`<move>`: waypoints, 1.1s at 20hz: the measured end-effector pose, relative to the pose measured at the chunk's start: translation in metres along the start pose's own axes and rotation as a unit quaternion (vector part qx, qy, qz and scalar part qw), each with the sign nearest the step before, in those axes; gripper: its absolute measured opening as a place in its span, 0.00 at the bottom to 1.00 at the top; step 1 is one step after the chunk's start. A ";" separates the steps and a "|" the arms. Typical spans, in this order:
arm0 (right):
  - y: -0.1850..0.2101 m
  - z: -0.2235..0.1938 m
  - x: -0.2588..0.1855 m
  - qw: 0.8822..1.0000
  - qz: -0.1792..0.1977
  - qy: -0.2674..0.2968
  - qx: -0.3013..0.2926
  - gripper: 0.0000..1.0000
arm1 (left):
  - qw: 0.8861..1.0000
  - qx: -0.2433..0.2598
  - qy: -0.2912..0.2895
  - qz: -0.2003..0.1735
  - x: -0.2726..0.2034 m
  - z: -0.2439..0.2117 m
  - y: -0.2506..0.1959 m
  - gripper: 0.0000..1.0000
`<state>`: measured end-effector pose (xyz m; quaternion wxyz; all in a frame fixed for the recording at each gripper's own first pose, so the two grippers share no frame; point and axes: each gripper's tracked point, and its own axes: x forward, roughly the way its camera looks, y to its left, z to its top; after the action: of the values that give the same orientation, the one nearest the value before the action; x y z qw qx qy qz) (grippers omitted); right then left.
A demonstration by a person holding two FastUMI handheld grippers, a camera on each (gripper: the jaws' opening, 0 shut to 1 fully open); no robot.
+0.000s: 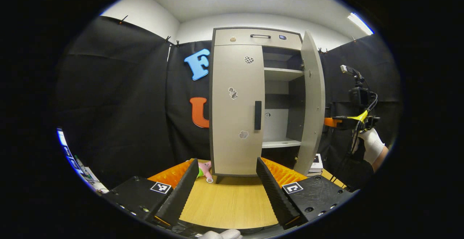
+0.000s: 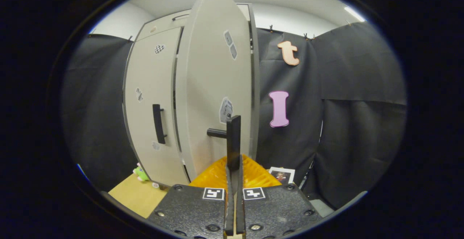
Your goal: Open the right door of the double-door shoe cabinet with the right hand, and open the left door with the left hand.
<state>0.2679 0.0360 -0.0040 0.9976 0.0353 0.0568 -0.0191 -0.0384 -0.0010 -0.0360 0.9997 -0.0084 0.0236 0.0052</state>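
Pale wood-grain surface (image 1: pixel 232 202), smooth and matt, carrying an orange ribbed mat (image 1: pixel 286 173) under the cabinet's front. Left claw (image 1: pixel 228 192): spread wide, empty, its two ridged fingers (image 1: pixel 277 195) angled apart low over the surface, well short of the cabinet; a white-gloved knuckle shows at the lower edge of the left gripper view. Small pink and green soft toy (image 1: pixel 204 170) lying on the surface beside the cabinet's left foot. Shoe cabinet (image 1: pixel 237 108): upright, grey-beige flat panels, dark edging, standing at the far side of the surface; drawer front with a slim dark pull across the top. Left door (image 1: pixel 235 123): closed, flush, bearing small stickers and a vertical black bar handle (image 1: pixel 257 115) near its inner edge. Right door (image 2: pixel 214 97): swung out, exposing pale shelves (image 1: pixel 282 74) and a dark interior. Right claw (image 2: pixel 233 166): pressed together on the right door's black handle (image 2: pixel 232 141), which stands upright between the fingers; in the left gripper view that claw's rig sits level at handle height, held by a white-gloved hand (image 1: pixel 371 144) to the right of the open door. Black cloth drapes the booth walls; white ceiling with strip lights above.
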 end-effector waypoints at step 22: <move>-0.033 0.021 -0.024 1.000 0.004 -0.021 -0.011 0.06 | 0.999 -0.001 -0.007 0.037 0.002 0.015 -0.044 0.95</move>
<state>0.2454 0.0022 0.0171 0.9989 0.0246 0.0356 -0.0157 -0.0351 -0.0442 -0.0206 0.9989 -0.0085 0.0169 0.0427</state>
